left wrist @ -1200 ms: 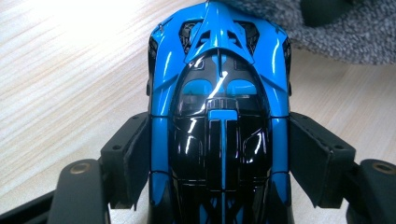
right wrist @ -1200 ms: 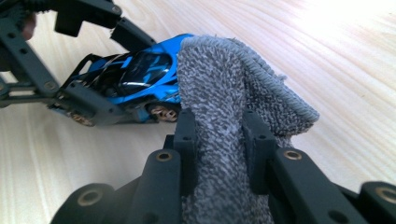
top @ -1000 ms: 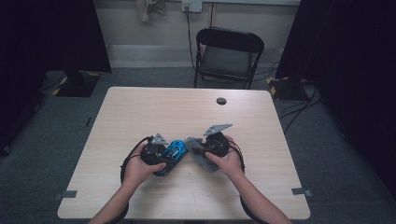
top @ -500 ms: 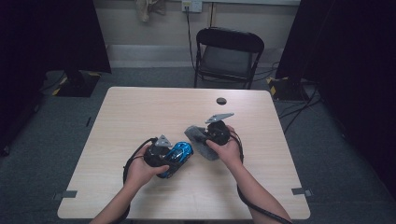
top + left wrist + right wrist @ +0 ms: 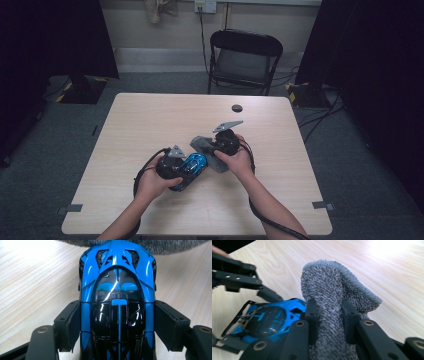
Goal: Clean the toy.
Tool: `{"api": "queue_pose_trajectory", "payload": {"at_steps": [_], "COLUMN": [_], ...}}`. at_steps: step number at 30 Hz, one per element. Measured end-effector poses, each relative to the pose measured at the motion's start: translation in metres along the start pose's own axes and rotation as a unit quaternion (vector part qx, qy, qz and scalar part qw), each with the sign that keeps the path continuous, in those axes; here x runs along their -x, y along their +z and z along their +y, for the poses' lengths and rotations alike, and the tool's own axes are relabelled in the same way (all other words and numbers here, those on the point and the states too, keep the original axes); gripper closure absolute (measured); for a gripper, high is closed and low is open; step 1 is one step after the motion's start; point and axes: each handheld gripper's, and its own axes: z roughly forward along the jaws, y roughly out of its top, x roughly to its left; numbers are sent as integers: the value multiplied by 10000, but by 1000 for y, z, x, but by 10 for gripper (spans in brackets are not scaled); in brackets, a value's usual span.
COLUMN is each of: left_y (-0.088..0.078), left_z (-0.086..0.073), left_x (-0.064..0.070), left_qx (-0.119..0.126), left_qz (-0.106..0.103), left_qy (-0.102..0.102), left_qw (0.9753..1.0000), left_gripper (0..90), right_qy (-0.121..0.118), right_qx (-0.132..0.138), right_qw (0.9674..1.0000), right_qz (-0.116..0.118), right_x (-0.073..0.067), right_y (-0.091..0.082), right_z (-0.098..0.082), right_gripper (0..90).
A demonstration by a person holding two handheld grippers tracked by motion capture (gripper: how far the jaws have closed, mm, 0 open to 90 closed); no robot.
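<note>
A glossy blue and black toy car (image 5: 117,297) rests on the wooden table, and my left gripper (image 5: 117,322) is shut on its sides, one black pad against each flank. From above, the car (image 5: 192,165) lies at the table's middle front, just right of the left hand. My right gripper (image 5: 329,315) is shut on a bunched grey knitted cloth (image 5: 334,292), which stands up between its jaws. That cloth (image 5: 202,145) hangs just behind and to the right of the car (image 5: 269,320), close over its far end. The right gripper (image 5: 207,147) is tilted, with its grey plate raised.
A small dark round disc (image 5: 237,108) lies near the table's far edge. The table top (image 5: 150,120) stretches left and back from the hands. A black folding chair (image 5: 243,57) stands beyond the far edge. Cables trail from both grippers toward the front.
The right hand has carried the grey cloth back and up a little, from beside the car to just behind it, and tilted. The left gripper and the car have stayed put.
</note>
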Motion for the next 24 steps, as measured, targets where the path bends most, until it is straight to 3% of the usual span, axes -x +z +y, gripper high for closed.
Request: {"api": "queue_pose_trajectory", "payload": {"at_steps": [6,24], "left_y": [1,-3], "left_z": [-1,-5], "left_x": [0,-10], "left_qx": [-27,33], "left_qz": [31,185], "left_qy": [22,-175], "left_qw": [10000,9997], "left_gripper": [281,280], "right_qy": [-50,-91], "right_qx": [-42,-104], "right_qw": [10000,9999], "right_qz": [56,70], "right_x": [-5,-8], "right_y": [1,-8], "right_z": [-3,-18], "right_gripper": [721,721]}}
